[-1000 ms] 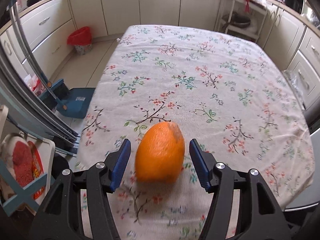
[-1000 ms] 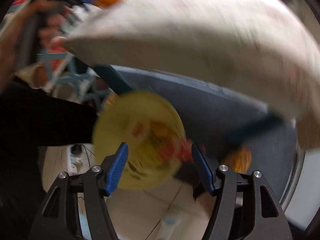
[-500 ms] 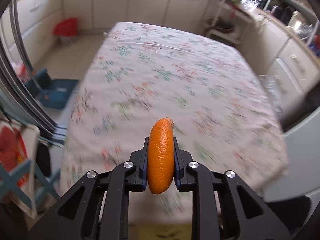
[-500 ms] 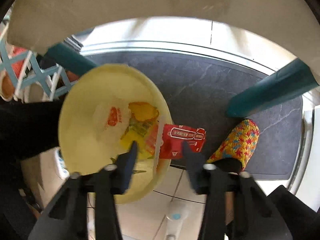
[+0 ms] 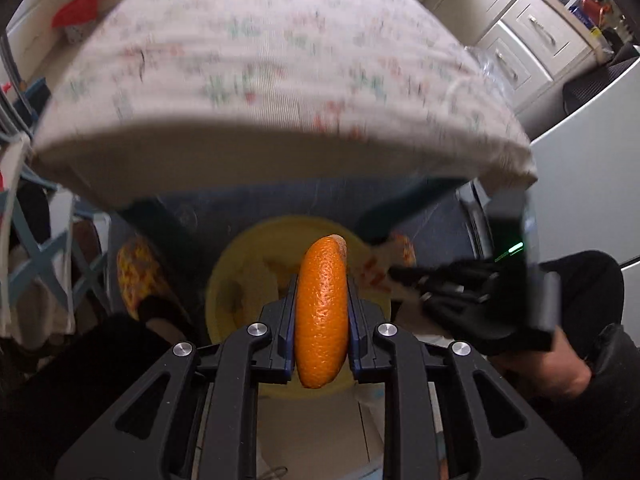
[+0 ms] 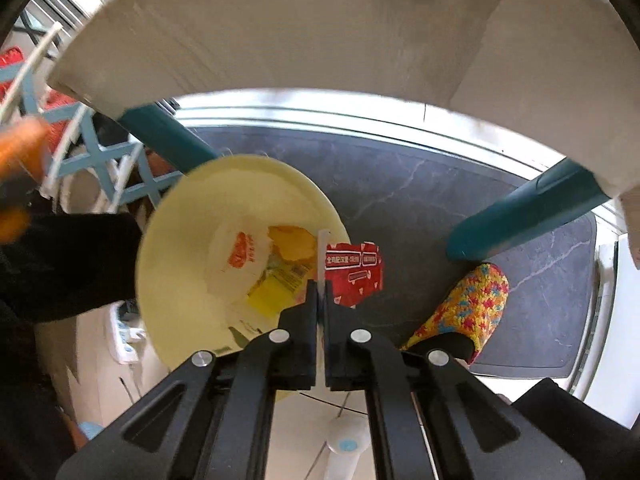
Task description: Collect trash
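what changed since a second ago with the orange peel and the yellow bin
The left tongs closed on the orange peel and carried it off the table, down over the yellow bin. The right tongs have just been closing and now pinch the bin's rim. The wrappers in the bin and the red packet at the rim stayed put.

Heavy motion smear across the floral tablecloth (image 5: 280, 60) in the left wrist view, its pattern streaked, while the orange peel (image 5: 321, 316) just below it stays crisp. Beneath the cloth it's dim and shadowed. The right wrist view is sharper; daylight glares off the pale floor strip (image 6: 360, 114) (fisheye bending every edge, corners black).
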`<state>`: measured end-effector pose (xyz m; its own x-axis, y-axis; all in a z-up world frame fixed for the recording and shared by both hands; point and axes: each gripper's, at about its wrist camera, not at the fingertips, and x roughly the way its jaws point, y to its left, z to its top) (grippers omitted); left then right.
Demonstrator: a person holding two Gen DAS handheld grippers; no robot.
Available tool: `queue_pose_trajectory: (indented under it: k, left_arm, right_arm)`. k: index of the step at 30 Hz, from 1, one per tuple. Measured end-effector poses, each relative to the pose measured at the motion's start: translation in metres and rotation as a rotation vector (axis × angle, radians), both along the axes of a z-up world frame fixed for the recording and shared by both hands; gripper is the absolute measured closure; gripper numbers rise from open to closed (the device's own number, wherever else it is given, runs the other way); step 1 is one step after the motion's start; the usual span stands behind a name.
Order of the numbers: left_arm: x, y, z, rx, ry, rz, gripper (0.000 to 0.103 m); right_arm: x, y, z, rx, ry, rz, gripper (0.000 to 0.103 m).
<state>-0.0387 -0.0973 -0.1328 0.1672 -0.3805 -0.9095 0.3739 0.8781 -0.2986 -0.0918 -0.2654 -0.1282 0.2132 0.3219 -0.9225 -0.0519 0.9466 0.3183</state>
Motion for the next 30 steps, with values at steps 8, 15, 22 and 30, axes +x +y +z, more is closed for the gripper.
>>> queue_pose_trajectory:
  k: [8,15,22,30]
  left_arm:
    - [-0.011,-0.011,-0.036,0.117,0.094,-0.033,0.084]
    - [-0.027,-0.013,-0.033,0.252,-0.007,-0.021,0.08]
    - [-0.049,-0.021,-0.007,0.322,-0.17,0.011,0.073]
    - [-0.076,-0.019,0.037,0.328,-0.376,0.093,0.049]
  right_arm:
    - [-0.018,-0.004,0.049,0.129,-0.105,-0.028,0.1]
    - [-0.035,0.014,0.065,0.184,-0.149,0.021,0.1]
    - [-0.044,0.021,0.068,0.196,-0.155,0.042,0.1]
    - [-0.047,0.029,0.067,0.205,-0.146,0.07,0.098]
